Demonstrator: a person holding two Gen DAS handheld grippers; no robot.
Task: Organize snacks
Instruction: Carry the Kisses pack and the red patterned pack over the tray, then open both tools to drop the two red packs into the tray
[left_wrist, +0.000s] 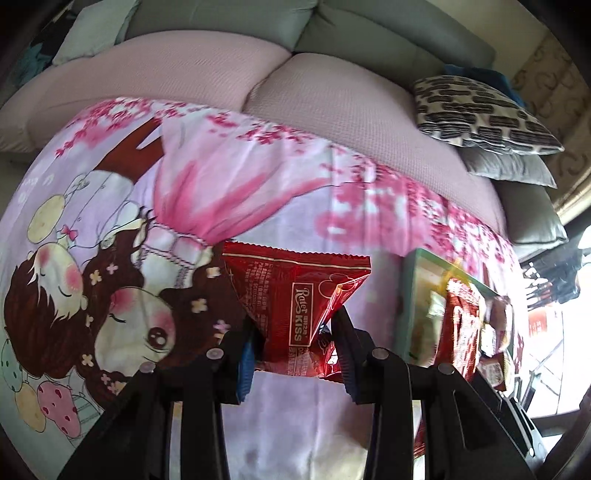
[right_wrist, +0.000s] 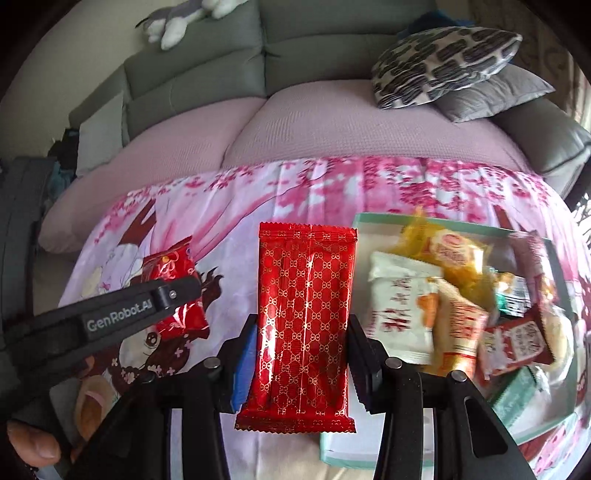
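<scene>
my left gripper (left_wrist: 291, 343) is clamped narrow on a red kiss packet (left_wrist: 295, 295), which juts ahead of the fingertips. my right gripper (right_wrist: 301, 354) pinches a long red patterned packet (right_wrist: 303, 325), jaws pressed on its sides. the green tray (right_wrist: 369, 221) of mixed snacks lies just right of both tools, on the pink cartoon cloth (right_wrist: 229, 206).

Glossy crinkled foil on red packet (right_wrist: 303, 325) and smaller red packet (left_wrist: 295, 299). Matt black plastic on gripper (right_wrist: 302, 354). Smooth printed cloth (right_wrist: 229, 206); coarse-woven pink cushion (right_wrist: 314, 125); matt card tray (right_wrist: 373, 458).
</scene>
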